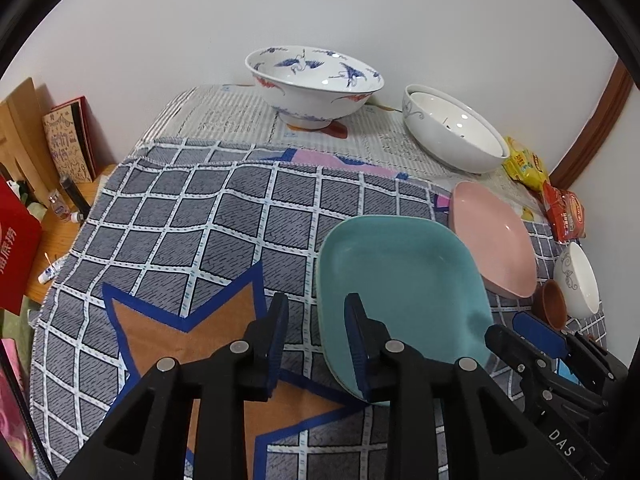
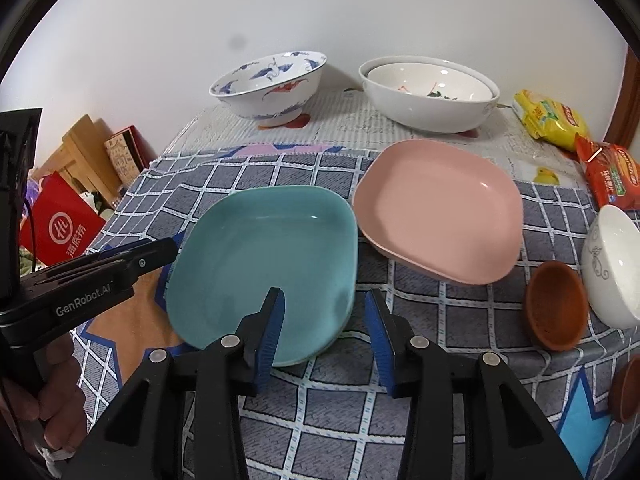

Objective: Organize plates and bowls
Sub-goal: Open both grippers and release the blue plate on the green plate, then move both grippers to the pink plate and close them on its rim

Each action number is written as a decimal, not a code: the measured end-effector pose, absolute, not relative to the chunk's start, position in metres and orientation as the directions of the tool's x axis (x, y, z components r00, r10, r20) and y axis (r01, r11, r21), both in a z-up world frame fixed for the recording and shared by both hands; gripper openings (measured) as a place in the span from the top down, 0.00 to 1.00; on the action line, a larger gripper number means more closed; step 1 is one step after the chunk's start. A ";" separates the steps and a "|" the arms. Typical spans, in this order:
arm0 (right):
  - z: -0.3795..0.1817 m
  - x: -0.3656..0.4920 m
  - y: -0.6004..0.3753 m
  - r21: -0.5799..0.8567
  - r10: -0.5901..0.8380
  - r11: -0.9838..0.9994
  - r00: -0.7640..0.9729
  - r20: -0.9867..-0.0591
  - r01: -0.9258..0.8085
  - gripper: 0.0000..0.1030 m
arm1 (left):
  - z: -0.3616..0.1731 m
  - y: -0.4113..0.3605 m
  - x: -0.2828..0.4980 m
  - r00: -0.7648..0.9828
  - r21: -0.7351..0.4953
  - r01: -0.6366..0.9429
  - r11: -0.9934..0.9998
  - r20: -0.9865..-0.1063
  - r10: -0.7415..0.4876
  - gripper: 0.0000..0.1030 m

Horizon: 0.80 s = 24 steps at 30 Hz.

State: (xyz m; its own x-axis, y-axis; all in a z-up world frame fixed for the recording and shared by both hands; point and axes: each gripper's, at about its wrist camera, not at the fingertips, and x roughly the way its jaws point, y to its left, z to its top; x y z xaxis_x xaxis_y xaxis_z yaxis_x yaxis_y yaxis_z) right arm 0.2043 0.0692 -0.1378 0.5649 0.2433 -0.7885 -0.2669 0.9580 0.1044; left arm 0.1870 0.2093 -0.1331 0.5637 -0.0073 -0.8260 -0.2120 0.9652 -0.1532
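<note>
A teal square plate (image 1: 400,280) (image 2: 264,272) lies on the checked cloth, with a paler rim showing under its near edge. My left gripper (image 1: 318,320) (image 2: 160,250) is open astride the plate's left edge, pads clear of it. My right gripper (image 2: 326,316) (image 1: 516,330) is open astride the plate's near right corner, also not pressing. A pink square plate (image 1: 492,240) (image 2: 436,208) sits just right of the teal one. Behind stand a blue-crane bowl (image 1: 312,80) (image 2: 268,84) and nested white bowls (image 1: 452,132) (image 2: 428,96).
A small white bowl (image 2: 612,264) and a brown dish (image 2: 556,312) sit at the right, another brown dish (image 2: 628,388) nearer. Yellow (image 2: 548,120) and red snack packets (image 2: 612,172) lie by the right wall. A red bag (image 2: 60,220) stands beyond the table's left edge.
</note>
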 end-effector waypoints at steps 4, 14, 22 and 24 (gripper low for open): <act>-0.130 0.198 0.057 0.107 0.237 0.963 0.582 -0.778 -0.249 0.60 | -0.124 0.199 0.184 0.571 -0.138 -0.197 0.971 -0.821 -0.001 0.73; -0.100 0.195 -0.019 0.122 0.171 0.985 0.672 -0.720 -0.120 0.55 | -0.094 0.155 0.196 0.607 -0.089 -0.140 0.986 -0.795 0.014 0.70; -0.073 0.216 -0.058 0.101 0.126 0.992 0.731 -0.671 -0.078 0.55 | -0.082 0.120 0.229 0.615 -0.063 -0.101 0.993 -0.789 0.012 0.58; -0.070 0.225 -0.064 0.087 0.106 0.994 0.744 -0.660 -0.064 0.55 | -0.082 0.113 0.239 0.613 -0.051 -0.100 0.994 -0.789 0.022 0.56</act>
State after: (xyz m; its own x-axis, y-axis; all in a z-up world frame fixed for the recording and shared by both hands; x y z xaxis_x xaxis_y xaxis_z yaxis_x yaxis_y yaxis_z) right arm 0.2255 -0.0638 -0.0704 0.7437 0.1059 -0.6601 -0.0644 0.9941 0.0868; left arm 0.2386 0.1128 -0.0819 0.6134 0.0216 -0.7895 -0.1004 0.9937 -0.0508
